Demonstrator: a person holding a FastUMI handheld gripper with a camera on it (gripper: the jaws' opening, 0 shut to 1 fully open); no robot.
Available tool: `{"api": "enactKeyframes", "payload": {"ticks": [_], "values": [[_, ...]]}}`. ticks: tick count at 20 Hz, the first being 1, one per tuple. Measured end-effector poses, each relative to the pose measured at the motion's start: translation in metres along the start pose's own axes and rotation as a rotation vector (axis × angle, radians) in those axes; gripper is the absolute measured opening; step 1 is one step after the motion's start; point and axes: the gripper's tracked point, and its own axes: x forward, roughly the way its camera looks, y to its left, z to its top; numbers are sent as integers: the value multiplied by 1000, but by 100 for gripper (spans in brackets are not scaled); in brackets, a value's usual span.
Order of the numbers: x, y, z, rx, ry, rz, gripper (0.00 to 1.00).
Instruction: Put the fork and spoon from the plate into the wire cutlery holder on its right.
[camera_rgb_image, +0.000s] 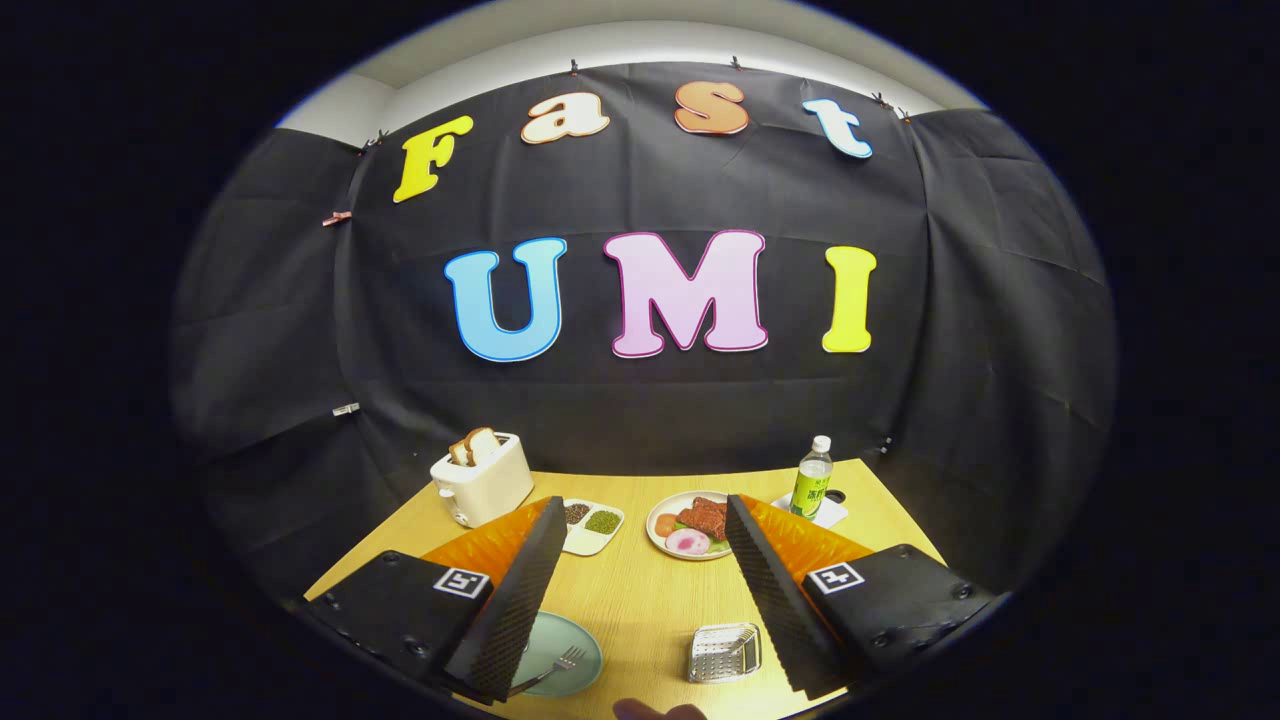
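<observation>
Tool (640, 560) wide open, empty, raised over bench (640, 600) for approach; fork (556, 667) on green plate (575, 650) beside left finger, wire cutlery holder (724, 652) rightward, something metal apparently inside; spoon not discernible.

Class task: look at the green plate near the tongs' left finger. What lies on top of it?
A fork lies on the green plate. The open tongs hover above; their left finger covers part of the plate, so anything there is hidden.

Even, fairly bright overhead light; the wooden tabletop (640, 600) shows only soft shadows. Focus is sharp centrally, while fisheye distortion bends and darkens everything toward the rim.
</observation>
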Motion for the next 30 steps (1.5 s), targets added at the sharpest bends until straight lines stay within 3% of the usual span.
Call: {"api": "enactKeyframes", "payload": {"ticks": [11,17,27,30], "values": [[11,27,-24,-23,79,28,99],[10,78,-113,53,358,139,99],[0,121,-270,5,782,132,100],[1,129,-304,-90,868,148,99]]}}
